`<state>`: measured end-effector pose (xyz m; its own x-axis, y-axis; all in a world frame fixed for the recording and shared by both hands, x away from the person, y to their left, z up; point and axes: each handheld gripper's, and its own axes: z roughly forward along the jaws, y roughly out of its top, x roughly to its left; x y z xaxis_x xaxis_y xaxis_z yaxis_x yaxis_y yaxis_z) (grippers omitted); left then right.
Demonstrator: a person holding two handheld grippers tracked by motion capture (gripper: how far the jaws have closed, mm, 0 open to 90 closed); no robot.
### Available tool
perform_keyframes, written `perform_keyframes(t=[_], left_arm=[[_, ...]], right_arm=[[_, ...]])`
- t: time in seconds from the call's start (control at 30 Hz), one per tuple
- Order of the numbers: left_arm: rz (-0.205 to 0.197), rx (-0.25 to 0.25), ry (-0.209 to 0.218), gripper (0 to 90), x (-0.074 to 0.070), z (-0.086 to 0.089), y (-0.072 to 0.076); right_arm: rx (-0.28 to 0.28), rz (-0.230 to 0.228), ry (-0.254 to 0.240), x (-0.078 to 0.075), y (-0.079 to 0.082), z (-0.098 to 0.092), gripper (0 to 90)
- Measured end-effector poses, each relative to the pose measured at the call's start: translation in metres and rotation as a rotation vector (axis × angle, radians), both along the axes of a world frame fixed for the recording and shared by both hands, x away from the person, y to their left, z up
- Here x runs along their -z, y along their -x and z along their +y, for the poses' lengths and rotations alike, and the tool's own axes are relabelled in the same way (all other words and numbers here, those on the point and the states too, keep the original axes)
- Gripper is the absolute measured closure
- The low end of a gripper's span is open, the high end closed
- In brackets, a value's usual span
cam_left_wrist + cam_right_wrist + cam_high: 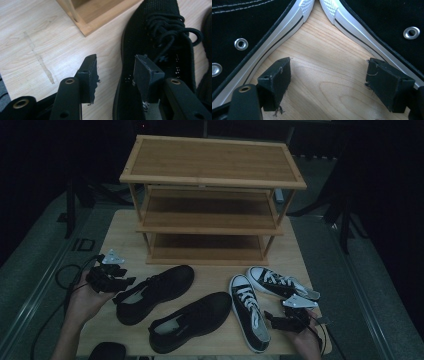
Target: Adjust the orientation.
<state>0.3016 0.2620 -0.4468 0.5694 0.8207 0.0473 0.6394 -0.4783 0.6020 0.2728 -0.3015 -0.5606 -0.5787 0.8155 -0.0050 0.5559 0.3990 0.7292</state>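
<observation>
We're at the pick-up step: left gripper (pixel 119 287) at left of frame, jaws spread w/ nothing clamped, straddling the black shoe (pixel 156 292) rim. Right gripper (pixel 272 317), lower right, gapes empty btwn sneakers (pixel 249 317). Next: clamp rim, lift toward rack (pixel 210 200).

No readable text, label, brand or number on anything here

Empty wooden shoe rack (pixel 210 200) on table (pixel 120 232)
</observation>
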Motion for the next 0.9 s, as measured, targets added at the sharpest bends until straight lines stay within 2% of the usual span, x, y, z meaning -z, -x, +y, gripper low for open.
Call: perform_keyframes(t=[0.27,0.33,0.67,0.9], left_arm=[[0.014,0.039,-0.001,56.7,-0.001,-0.004,0.003],[0.022,0.062,0.0,57.3,-0.002,-0.006,0.004],[0.054,0.106,-0.031,61.5,0.0,-0.014,0.005],[0.089,0.131,-0.071,63.7,0.004,-0.021,0.0]], right_arm=[[0.0,0.0,0.0,0.0,0.0,0.0,20.0],[0.0,0.0,0.0,0.0,0.0,0.0,20.0],[0.001,0.001,-0.001,0.0,0.0,0.0,20.0],[0.001,0.001,-0.001,0.0,0.0,0.0,19.9]])
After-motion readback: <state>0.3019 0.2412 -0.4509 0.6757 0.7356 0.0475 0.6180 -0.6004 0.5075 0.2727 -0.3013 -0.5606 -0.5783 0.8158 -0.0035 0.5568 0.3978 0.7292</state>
